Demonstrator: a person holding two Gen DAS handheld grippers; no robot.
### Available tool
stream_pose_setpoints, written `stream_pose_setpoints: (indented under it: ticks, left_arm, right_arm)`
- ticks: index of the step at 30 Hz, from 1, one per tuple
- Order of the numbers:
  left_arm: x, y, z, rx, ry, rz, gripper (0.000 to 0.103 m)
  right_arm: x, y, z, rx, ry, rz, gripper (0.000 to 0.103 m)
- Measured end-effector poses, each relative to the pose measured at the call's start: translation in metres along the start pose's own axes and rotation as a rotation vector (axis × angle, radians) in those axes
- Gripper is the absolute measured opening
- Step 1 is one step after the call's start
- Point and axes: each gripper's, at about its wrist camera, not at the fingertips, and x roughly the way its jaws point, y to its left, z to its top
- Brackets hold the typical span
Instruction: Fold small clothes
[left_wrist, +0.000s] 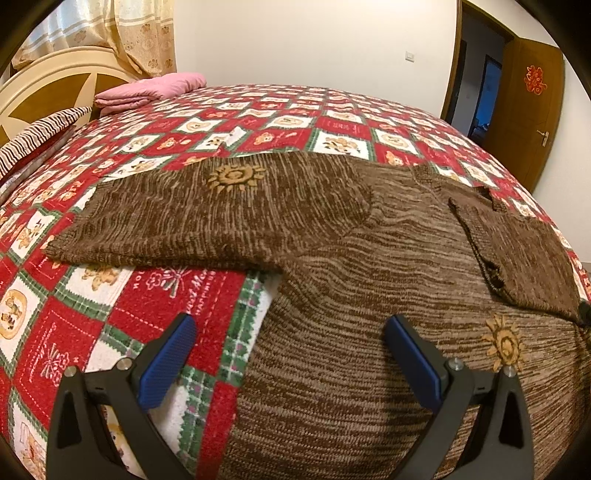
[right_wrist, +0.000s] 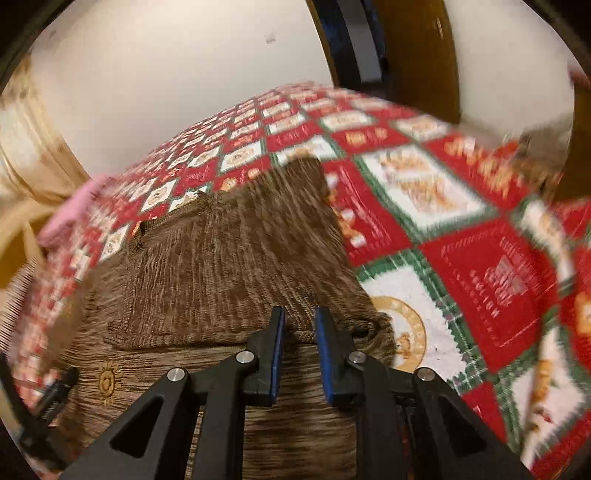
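Left wrist view first: a brown knit sweater (left_wrist: 332, 280) lies spread on a bed under a red, white and green patchwork quilt (left_wrist: 155, 302) with little bear squares. The sweater fills the lower middle and right of the picture, and one sleeve (left_wrist: 207, 218) stretches flat toward 9 o'clock with a yellow sun motif (left_wrist: 232, 177) on it. A second sun motif (left_wrist: 504, 345) sits on the body down at 4 o'clock. At 3 o'clock the other sleeve (left_wrist: 524, 254) is folded over onto the body. The left gripper (left_wrist: 291, 350) hangs low at 6 o'clock with its blue-padded fingers (left_wrist: 168, 363) spread wide, nothing between them; one finger sits over the quilt, the other over the knit. Up at 10 o'clock there's a folded pink blanket (left_wrist: 147, 90) by the headboard (left_wrist: 48, 88), with a curtain (left_wrist: 140, 33) behind it. A brown door (left_wrist: 532, 110) stands open at 2 o'clock.

Right wrist view: pretty blurry. Same sweater (right_wrist: 221, 266) runs from the centre toward 7 o'clock, quilt (right_wrist: 480, 258) fills the right side. The right gripper (right_wrist: 300, 325) is at 6 o'clock, jaws nearly closed with just a narrow gap. A bunched ridge of the sleeve's (right_wrist: 229, 243) edge sits right in that gap, so it looks pinched on the sleeve. A sun motif (right_wrist: 107, 380) shows at 8 o'clock, and the pink blanket (right_wrist: 70, 214) is a smear at 9 o'clock.
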Motion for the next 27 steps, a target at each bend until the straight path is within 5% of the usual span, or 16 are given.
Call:
stream_pose_setpoints:
  ticks: [1,3,4,5,9,13,15,19,25,27]
  left_arm:
    - [0.000,0.000,0.000,0.004,0.007,0.002,0.103]
    - [0.001,0.000,0.002,0.021,0.035,0.000,0.103]
    - [-0.001,0.001,0.002,0.037,0.051,-0.006,0.103]
    - [-0.004,0.004,0.001,0.043,0.063,-0.013,0.103]
    - [-0.029,0.045,0.004,-0.041,0.007,0.039,0.103]
    - [-0.033,0.120,0.023,-0.292,-0.028,0.154,0.103]
    - [-0.022,0.153,0.035,-0.389,0.003,0.201,0.093]
    - [0.008,0.194,0.045,-0.553,0.057,0.155,0.082]
    - [0.033,0.194,0.054,-0.582,0.045,0.216,0.079]
    - [0.037,0.190,0.055,-0.576,0.038,0.256,0.070]
  right_arm:
    - [-0.006,0.012,0.000,-0.028,-0.037,0.015,0.019]
    - [-0.012,0.033,-0.002,-0.078,-0.074,0.040,0.043]
    - [-0.010,0.043,-0.004,-0.102,-0.085,0.052,0.065]
    - [-0.007,0.048,-0.008,-0.113,-0.093,0.060,0.071]
    - [0.016,0.052,-0.024,-0.096,-0.010,0.065,0.072]
    - [0.013,0.050,-0.024,-0.084,-0.026,0.095,0.073]
    - [0.011,0.050,-0.027,-0.081,-0.030,0.098,0.073]
    - [0.011,0.050,-0.028,-0.081,-0.028,0.099,0.073]
    - [0.012,0.050,-0.028,-0.082,-0.027,0.099,0.074]
    - [0.012,0.051,-0.029,-0.084,-0.026,0.099,0.075]
